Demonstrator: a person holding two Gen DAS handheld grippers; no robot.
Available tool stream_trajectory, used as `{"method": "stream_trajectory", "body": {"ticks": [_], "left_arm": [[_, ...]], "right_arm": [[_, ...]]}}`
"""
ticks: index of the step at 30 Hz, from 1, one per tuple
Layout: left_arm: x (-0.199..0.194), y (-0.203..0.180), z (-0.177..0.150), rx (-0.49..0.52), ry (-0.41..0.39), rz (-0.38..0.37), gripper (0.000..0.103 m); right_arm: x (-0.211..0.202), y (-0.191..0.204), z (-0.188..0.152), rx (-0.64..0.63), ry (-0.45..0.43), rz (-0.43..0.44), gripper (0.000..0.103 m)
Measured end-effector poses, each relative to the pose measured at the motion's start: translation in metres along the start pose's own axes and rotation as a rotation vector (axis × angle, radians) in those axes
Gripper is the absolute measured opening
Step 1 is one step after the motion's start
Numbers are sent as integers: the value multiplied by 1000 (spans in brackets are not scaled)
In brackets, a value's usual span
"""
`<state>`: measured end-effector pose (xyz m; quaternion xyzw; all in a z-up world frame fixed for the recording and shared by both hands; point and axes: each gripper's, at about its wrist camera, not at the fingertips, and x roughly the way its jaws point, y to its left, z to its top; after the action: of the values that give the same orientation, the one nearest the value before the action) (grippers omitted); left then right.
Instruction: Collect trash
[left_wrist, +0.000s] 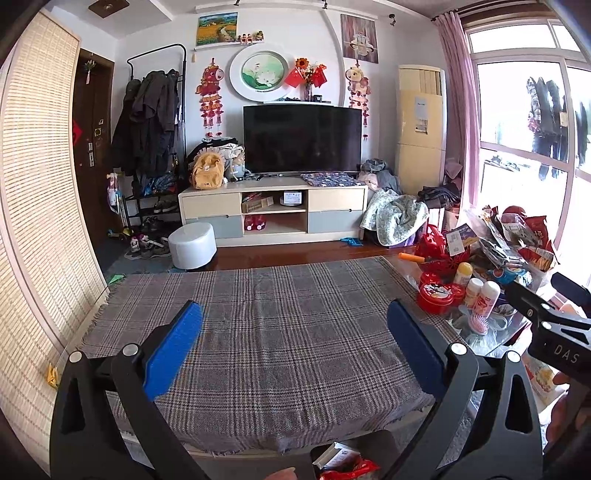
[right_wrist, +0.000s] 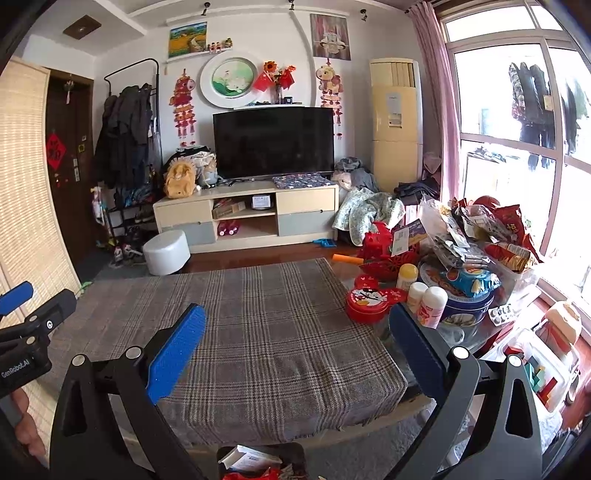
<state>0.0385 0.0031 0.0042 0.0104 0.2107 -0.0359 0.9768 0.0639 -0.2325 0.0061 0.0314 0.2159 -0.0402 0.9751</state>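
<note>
My left gripper (left_wrist: 295, 332) is open and empty, held above the table with the grey plaid cloth (left_wrist: 258, 332). My right gripper (right_wrist: 295, 336) is open and empty above the same cloth (right_wrist: 258, 325), to the right of the left one. A dark bin (left_wrist: 347, 458) below the table's near edge holds a white box and red wrappers; it also shows in the right wrist view (right_wrist: 258, 461). No loose trash shows on the cloth. The right gripper's body (left_wrist: 554, 321) shows at the right edge of the left wrist view.
A cluttered glass side table (right_wrist: 476, 332) on the right carries snack bags (right_wrist: 509, 236), a red tin (right_wrist: 365, 302), white bottles (right_wrist: 430, 306) and a blue tin (right_wrist: 465, 306). A white stool (left_wrist: 192, 245), a TV stand (left_wrist: 273, 206) and a bamboo screen (left_wrist: 37, 221) stand beyond.
</note>
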Motion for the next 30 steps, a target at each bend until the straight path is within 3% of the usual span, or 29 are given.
{"method": "stream_trajectory", "body": {"ticks": [30], "left_arm": [[-3,-2,4,-9,-6,-11,95]], "right_arm": [[0,-3,-2,8,2,17,100]]}}
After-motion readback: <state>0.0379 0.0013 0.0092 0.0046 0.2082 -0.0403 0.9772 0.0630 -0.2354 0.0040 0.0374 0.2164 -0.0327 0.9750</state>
